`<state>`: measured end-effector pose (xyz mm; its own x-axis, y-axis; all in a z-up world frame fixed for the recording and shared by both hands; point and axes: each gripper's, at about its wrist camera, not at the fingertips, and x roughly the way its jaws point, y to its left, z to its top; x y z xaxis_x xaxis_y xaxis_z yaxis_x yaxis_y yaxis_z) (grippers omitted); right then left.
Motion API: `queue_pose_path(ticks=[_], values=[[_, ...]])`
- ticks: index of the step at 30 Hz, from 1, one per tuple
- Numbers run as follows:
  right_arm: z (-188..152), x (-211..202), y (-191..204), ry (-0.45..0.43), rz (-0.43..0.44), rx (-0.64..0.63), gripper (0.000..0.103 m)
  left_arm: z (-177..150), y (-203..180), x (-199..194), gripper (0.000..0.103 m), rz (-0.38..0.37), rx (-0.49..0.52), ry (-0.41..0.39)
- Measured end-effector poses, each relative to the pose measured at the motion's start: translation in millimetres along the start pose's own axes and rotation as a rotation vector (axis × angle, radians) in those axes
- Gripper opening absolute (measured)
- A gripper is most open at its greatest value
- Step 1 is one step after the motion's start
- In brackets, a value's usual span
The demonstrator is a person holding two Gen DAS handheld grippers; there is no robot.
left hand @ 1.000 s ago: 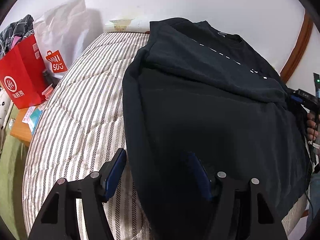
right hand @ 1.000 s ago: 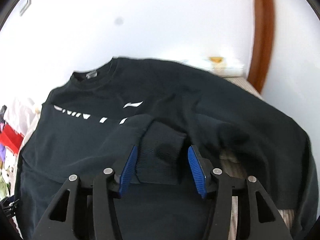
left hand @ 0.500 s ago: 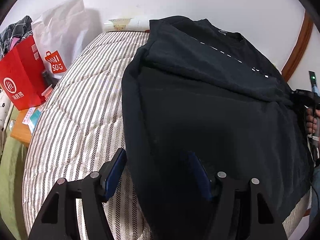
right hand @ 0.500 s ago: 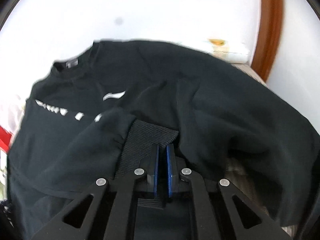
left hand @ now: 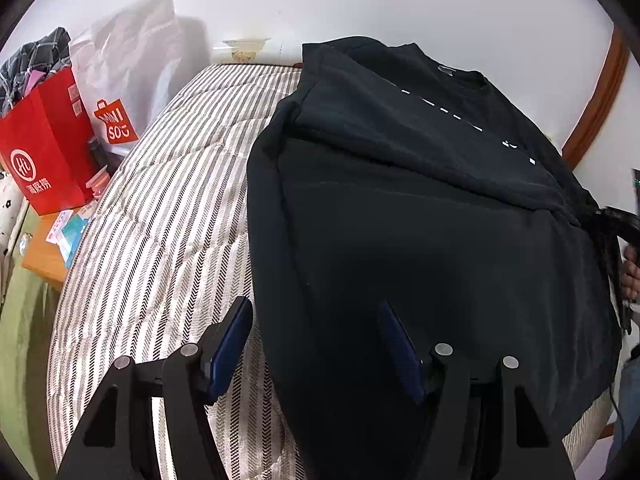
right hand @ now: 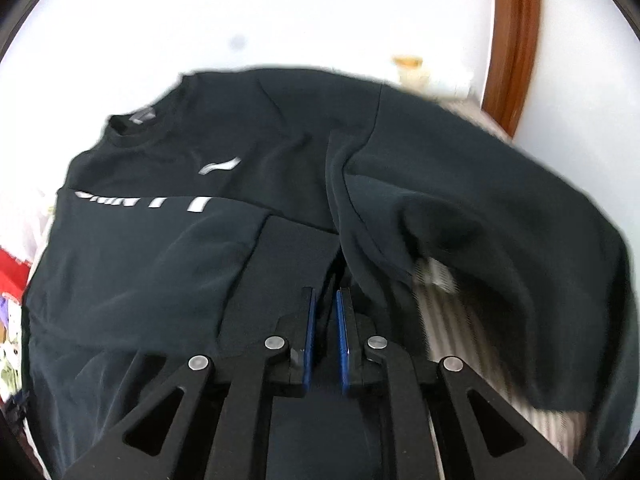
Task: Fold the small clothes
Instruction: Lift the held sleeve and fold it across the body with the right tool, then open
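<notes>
A black sweatshirt [left hand: 420, 220] with white lettering lies spread on the striped bed; one sleeve is folded across its chest. My left gripper [left hand: 316, 344] is open, its jaws straddling the sweatshirt's lower left edge just above the fabric. My right gripper [right hand: 325, 320] is shut on the ribbed sleeve cuff [right hand: 288, 264] and holds it over the sweatshirt's body [right hand: 160, 264]. The right gripper and the hand holding it also show at the right edge of the left wrist view [left hand: 618, 220].
The striped quilt [left hand: 160, 240] covers the bed. A red paper bag [left hand: 44, 156] and a white Miniso bag [left hand: 128, 80] stand at the bed's left, above a wooden stand [left hand: 44, 256]. A white wall and brown door frame [right hand: 512, 40] lie behind.
My right gripper closed on the sleeve cuff and has pulled it across the sweatshirt. My left gripper stayed open and almost still.
</notes>
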<state>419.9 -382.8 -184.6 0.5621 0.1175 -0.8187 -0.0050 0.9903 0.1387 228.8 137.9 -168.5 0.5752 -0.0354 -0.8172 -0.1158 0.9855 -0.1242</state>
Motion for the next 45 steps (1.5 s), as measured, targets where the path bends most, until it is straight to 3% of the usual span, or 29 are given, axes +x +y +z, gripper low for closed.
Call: queue_pose_path(ticks=[2,4,6,8,14,16,19,23,25,27,28,30,31,35,38,45], values=[[-12.8,-31.1,-8.2,-0.068,-0.001,0.004,0.018,-0.2,-2.4,-2.5,0.064,-0.002,0.004,-0.004],[-25.0,-56.8,-27.8,-0.115,-0.028,0.041,0.033,-1.1,-4.8,-5.4,0.064,-0.002,0.006,-0.008],[-36.9,-78.4,-52.3,-0.153,-0.097,0.077,0.048,-3.6,-7.6,-9.1,0.064,-0.003,0.008,-0.016],[-52.6,-96.8,-78.9,-0.177,-0.191,0.088,0.052,-7.1,-10.4,-11.9,0.065,-0.006,0.007,-0.017],[-115.7,-104.6,-147.5,-0.078,-0.347,0.113,0.054,-17.9,-18.6,-15.5,0.066,-0.010,0.006,-0.007],[-129.1,-98.4,-161.9,-0.045,-0.353,0.130,0.054,-21.2,-22.4,-16.2,0.066,-0.015,0.007,0.001],[-143.3,-91.4,-167.1,-0.036,-0.338,0.126,0.054,-24.8,-29.1,-20.6,0.066,-0.002,0.021,0.004],[-147.7,-86.1,-158.0,-0.060,-0.388,0.070,0.055,-26.1,-33.9,-31.1,0.066,0.003,0.028,-0.008],[-146.5,-85.1,-156.8,-0.059,-0.378,0.084,0.053,-27.3,-34.3,-37.0,0.066,0.010,0.031,-0.018],[-144.8,-84.3,-160.6,-0.062,-0.397,0.109,0.032,-28.7,-32.1,-40.4,0.067,0.011,0.027,-0.023],[-143.6,-83.6,-162.8,-0.059,-0.411,0.113,0.030,-29.0,-30.8,-40.8,0.067,0.013,0.026,-0.023],[-137.1,-83.5,-165.4,-0.046,-0.387,0.121,0.011,-30.0,-27.7,-40.7,0.067,0.015,0.022,-0.020],[-132.6,-84.2,-165.0,-0.040,-0.380,0.128,0.010,-30.4,-26.5,-41.2,0.067,0.015,0.019,-0.020],[-106.6,-92.5,-148.7,-0.069,-0.324,0.156,0.009,-30.8,-17.3,-43.1,0.067,0.020,0.022,-0.030],[-83.6,-113.8,-114.5,-0.116,-0.254,0.139,0.008,-28.7,-10.8,-42.2,0.067,0.030,0.034,-0.022],[-17.1,-133.4,23.7,-0.175,-0.029,0.048,0.008,-13.6,10.3,-28.5,0.067,0.034,0.028,-0.005]])
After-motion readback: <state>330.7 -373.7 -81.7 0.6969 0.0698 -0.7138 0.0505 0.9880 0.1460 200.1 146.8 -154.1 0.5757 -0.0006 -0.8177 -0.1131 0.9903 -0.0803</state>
